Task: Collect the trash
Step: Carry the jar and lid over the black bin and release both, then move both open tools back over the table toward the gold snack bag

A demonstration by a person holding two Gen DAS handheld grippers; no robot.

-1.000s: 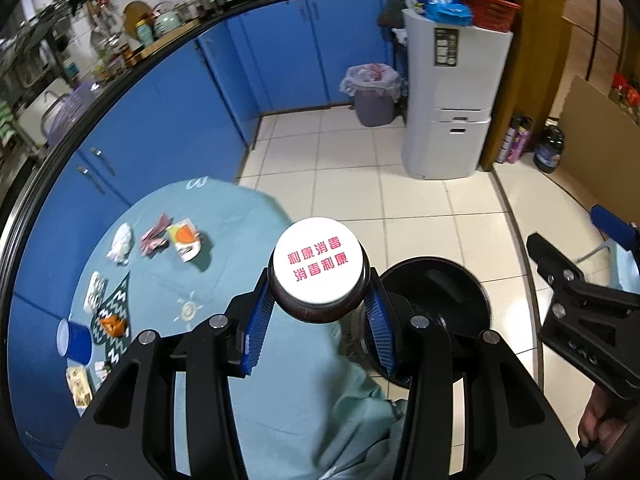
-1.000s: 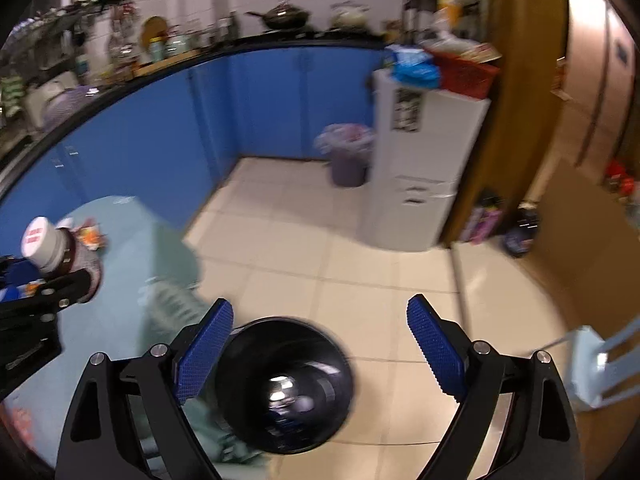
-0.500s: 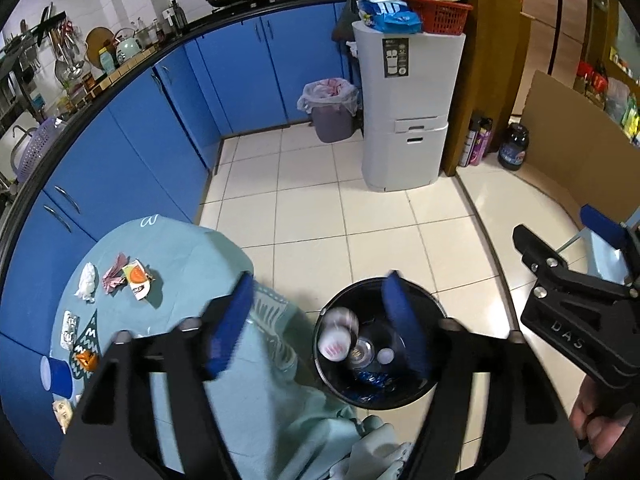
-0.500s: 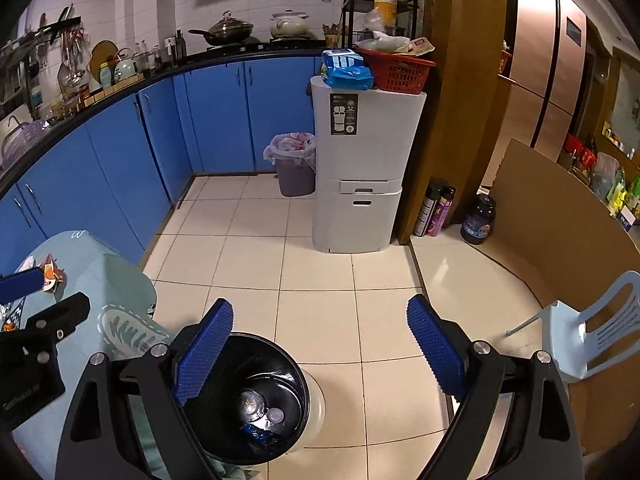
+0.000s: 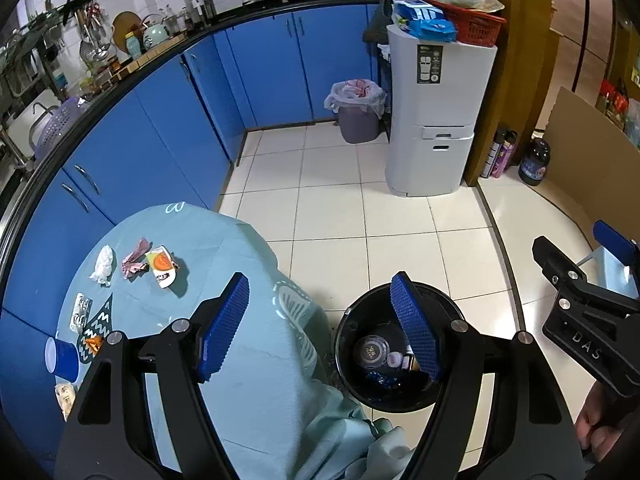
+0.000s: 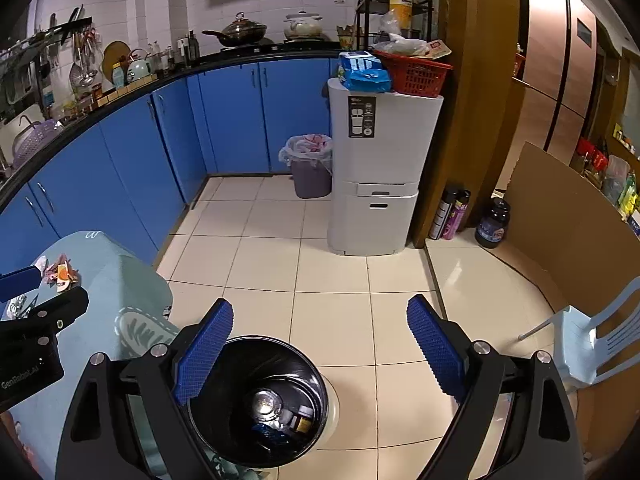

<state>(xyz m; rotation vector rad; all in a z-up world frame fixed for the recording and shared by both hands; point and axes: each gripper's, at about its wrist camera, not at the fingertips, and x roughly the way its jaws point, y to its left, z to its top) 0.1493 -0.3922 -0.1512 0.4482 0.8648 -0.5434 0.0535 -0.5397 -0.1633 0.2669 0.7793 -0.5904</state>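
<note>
Above the black bin [image 5: 348, 344], the left gripper [image 5: 320, 328] and the right gripper [image 6: 320, 352] stand wide and empty, ready for the trash beside on the table [image 5: 168, 320].

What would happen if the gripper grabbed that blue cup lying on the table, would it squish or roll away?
The blue cup looks like a thin disposable one, so it would probably feel very light and might dent under a hard squeeze. It lies on its side near the table edge, so a nudge could roll it, likely in a curve. Its smooth wall may slip.
</note>
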